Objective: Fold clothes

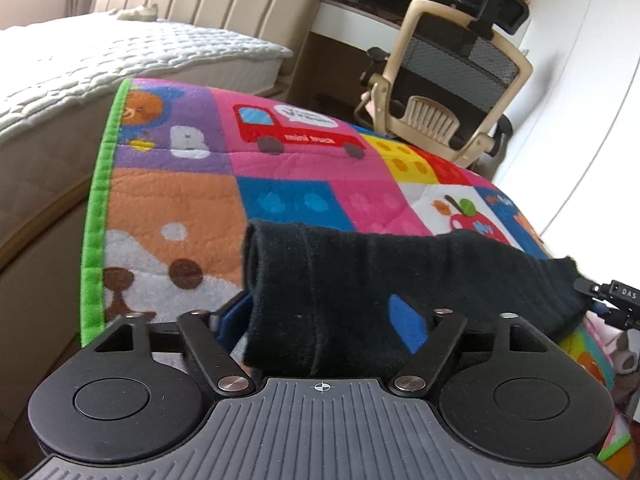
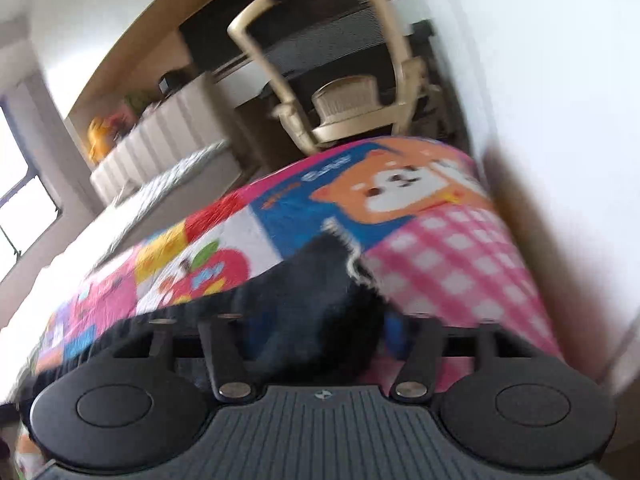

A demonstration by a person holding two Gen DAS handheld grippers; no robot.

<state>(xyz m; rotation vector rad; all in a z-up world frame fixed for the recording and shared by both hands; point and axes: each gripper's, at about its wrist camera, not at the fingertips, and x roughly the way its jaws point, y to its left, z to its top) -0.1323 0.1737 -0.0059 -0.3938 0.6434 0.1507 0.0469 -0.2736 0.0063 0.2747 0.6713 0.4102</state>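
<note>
While both tools are holding one dark garment (image 1: 360,280) between them, the fold appears to be in mid-stride, with the cloth being carried low over a patchwork play mat (image 1: 280,168). The left tool (image 1: 320,320) is clamping one end of the garment, its blue pads showing on either side of the bunched, rolled-looking edge, and the fabric is running rightward toward the other tool, whose tip is peeking in at the frame's edge. The right tool (image 2: 320,332) is likewise pinching a wad of the same black knit, though that view is smeared by motion, so how firmly it is biting is hard to judge. By my reading, the next move is calling for the two ends to be brought down together so the edges are meeting squarely on the mat, without letting the limp cloth sag or twist between the grips. The garment is looking soft, thick and matte, ribbed in vertical ridges near the left end. The mat is quilted, brightly printed with a truck, an apple and a dog, and edged in green. Beyond it, a beige mesh-backed office chair (image 1: 452,80) and a bed (image 1: 100,60) with a textured white cover are standing.
</note>
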